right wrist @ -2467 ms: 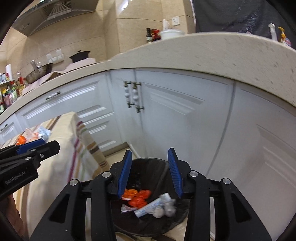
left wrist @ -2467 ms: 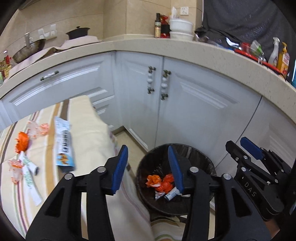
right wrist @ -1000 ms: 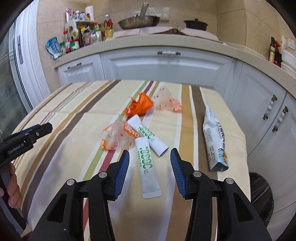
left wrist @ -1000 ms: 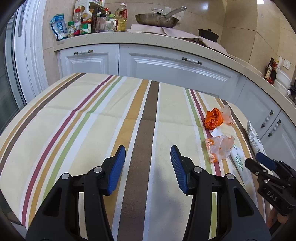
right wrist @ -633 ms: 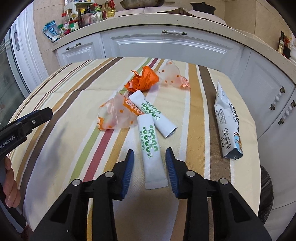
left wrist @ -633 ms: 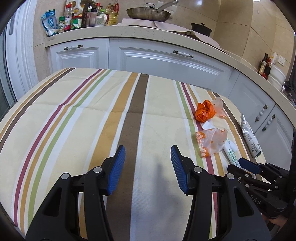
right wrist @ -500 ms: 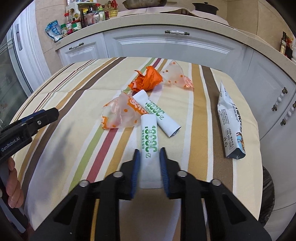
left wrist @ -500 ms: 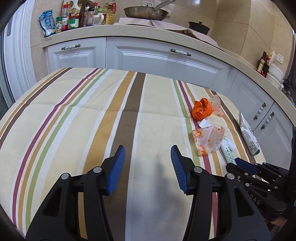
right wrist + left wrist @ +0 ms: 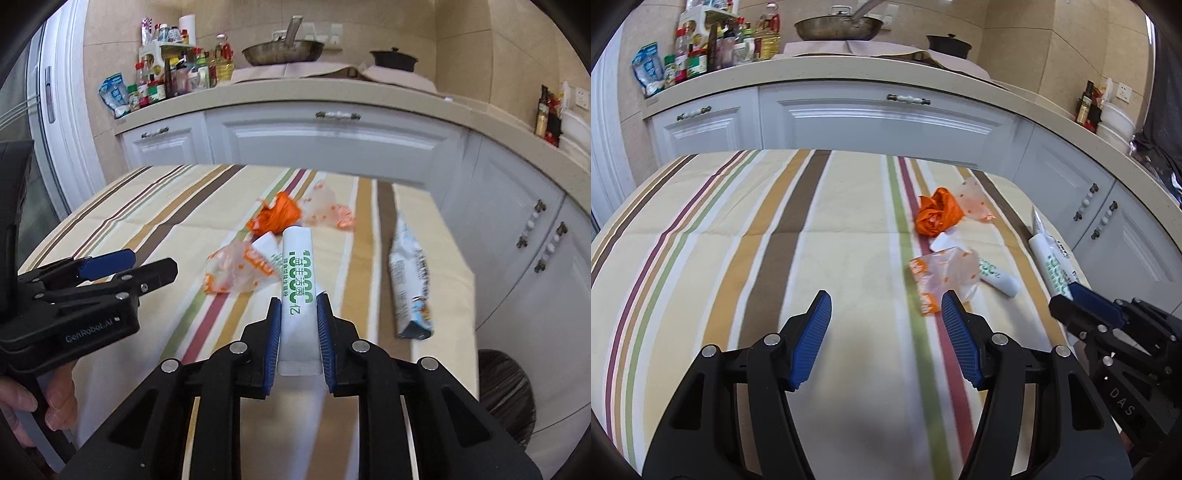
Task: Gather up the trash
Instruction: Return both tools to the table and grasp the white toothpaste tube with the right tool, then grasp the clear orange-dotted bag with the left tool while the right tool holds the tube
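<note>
A white plastic tube with green print [image 9: 297, 291] is clamped in the right gripper [image 9: 298, 328] at lower centre. The left gripper [image 9: 886, 332] is held with jaws apart, just opened wider, nothing between them, above the striped tablecloth [image 9: 738, 240].

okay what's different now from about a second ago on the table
The right gripper has closed on the white sachet with green print and raised its far end off the tablecloth. The left gripper has slid toward the spotted wrapper, its jaws just opening wider, nothing between them. The other trash lies unmoved.
</note>
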Motion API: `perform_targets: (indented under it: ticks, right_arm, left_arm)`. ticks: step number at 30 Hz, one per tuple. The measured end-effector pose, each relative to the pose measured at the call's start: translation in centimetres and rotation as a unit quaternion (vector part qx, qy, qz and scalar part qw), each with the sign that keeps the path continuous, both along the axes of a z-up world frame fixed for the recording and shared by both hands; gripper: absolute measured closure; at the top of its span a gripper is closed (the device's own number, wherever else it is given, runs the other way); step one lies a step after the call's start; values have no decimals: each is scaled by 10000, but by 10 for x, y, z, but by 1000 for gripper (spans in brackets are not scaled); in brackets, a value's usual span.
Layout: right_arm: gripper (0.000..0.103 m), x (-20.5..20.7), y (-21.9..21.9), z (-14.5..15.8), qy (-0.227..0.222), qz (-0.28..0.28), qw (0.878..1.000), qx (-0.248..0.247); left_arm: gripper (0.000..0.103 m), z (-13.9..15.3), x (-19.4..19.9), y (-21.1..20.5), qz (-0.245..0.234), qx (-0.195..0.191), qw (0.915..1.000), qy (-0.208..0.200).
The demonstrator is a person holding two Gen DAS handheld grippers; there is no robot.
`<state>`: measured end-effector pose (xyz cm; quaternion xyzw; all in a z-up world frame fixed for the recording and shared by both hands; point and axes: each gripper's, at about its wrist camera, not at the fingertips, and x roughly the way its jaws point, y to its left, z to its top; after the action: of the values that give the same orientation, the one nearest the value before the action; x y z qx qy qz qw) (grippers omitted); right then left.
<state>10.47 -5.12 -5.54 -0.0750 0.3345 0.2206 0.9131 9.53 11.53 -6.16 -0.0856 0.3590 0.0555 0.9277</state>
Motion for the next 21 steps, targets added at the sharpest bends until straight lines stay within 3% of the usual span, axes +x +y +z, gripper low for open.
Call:
perform_targets:
  ticks: [6,17,20,21]
  right_arm:
    - [82,3,-18,5,-190,-202,9996,32]
    - [82,13,-42,1,-130,-366,9990,225]
    - [82,16,-44,-1,-90,-370,9990,253]
    - [82,16,-45,-1,-76,-370,9989,260]
  left_arm:
    - [35,-3,20,-22,-186,93,9997,96]
    - [35,-17,52,-39,-314,262,9984,397]
    - [41,-22,58,-39,-363,229,9977,528]
    - [49,-24,59,-39,-375,209,9975,568]
